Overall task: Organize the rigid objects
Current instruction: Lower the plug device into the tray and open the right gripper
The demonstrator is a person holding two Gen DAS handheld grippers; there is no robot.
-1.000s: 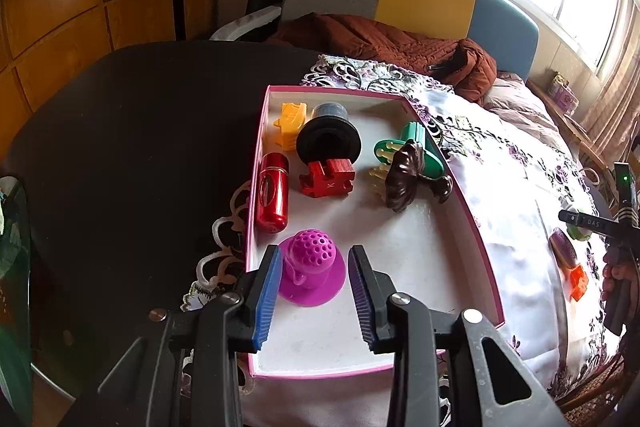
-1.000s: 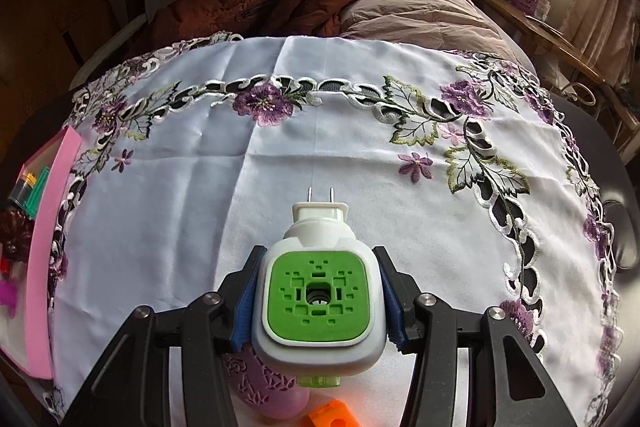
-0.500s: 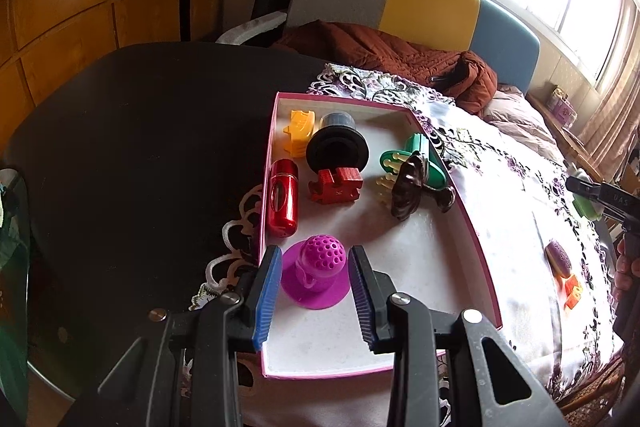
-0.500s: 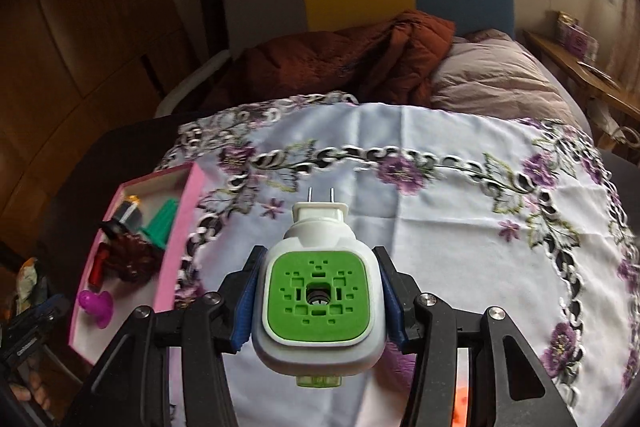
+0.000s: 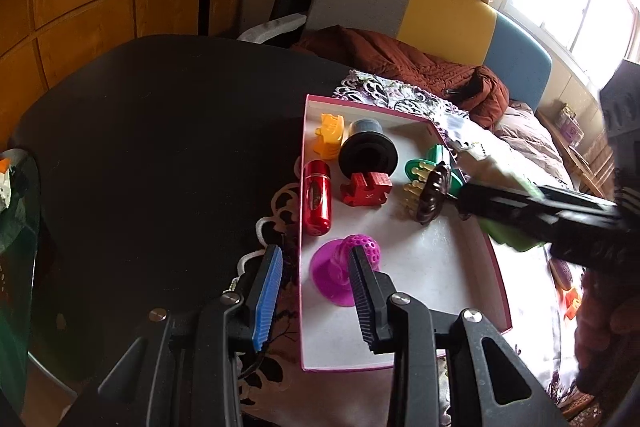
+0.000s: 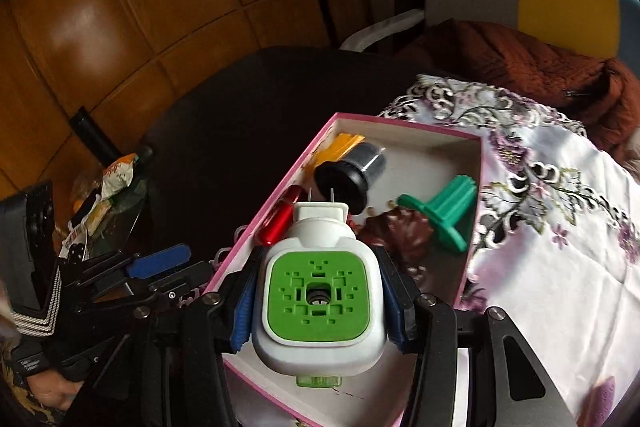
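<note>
A pink-rimmed white box (image 5: 432, 275) (image 6: 276, 195) sits on the table. It holds a magenta suction toy (image 5: 340, 275), a red cylinder (image 5: 317, 199), a red puzzle block (image 5: 366, 189), a black cap (image 5: 368, 155), a yellow piece (image 5: 330, 135), a green piece (image 6: 448, 215) and a brown piece (image 5: 432, 195). My left gripper (image 5: 316, 287) is open over the box's near left rim, just in front of the magenta toy. My right gripper (image 6: 320, 295) is shut on a white-and-green plug-in device (image 6: 320, 299) above the box; in the left wrist view it reaches in, blurred, from the right (image 5: 540, 211).
An embroidered white cloth (image 6: 560, 219) covers the table to the right of the box, with an orange piece (image 5: 572, 303) and a purple item (image 5: 562, 271) on it. Dark bare tabletop (image 5: 160, 127) lies left. A brown jacket (image 5: 400, 59) lies on the chair behind.
My right gripper has swung left with the plug-in device, from over the cloth to above the box. My left gripper has drifted slightly left, its left finger now outside the box rim.
</note>
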